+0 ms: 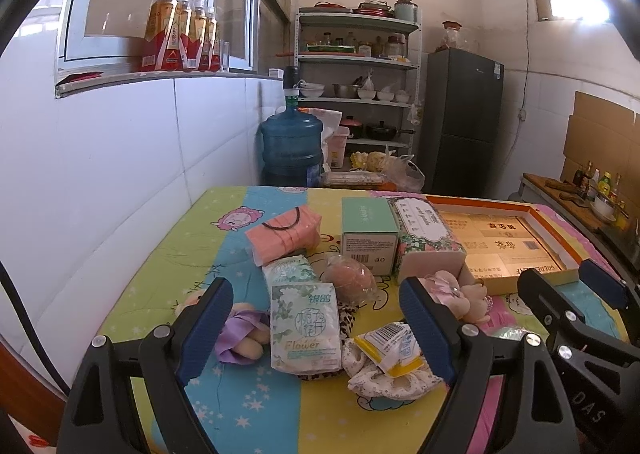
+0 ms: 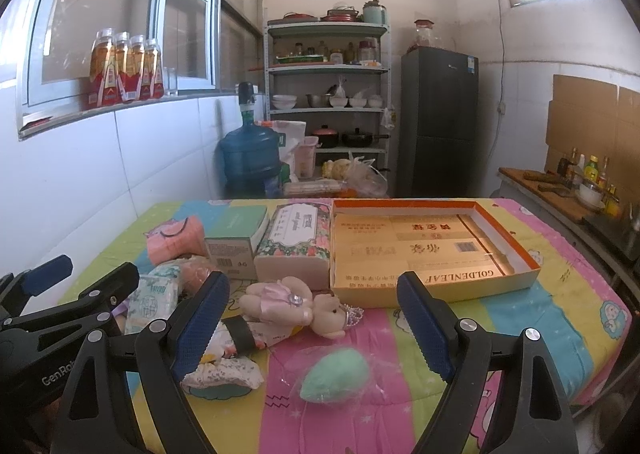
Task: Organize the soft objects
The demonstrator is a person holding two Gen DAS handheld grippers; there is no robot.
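Your left gripper (image 1: 320, 328) is spread wide, holding nothing, over the white floral tissue pack (image 1: 305, 328). Right of that pack, the pink-dressed plush bear (image 2: 296, 304) lies flat. Your right gripper (image 2: 314, 328) is likewise released above the wrapped green egg-shaped sponge (image 2: 334, 374), right of the pack.

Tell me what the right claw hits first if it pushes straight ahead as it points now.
Probably the green egg-shaped sponge in clear wrap, lying on the quilt between the open fingers of the right claw. Beyond it lies the pink-dressed teddy bear, then the shallow cardboard tray. Depth is uncertain.
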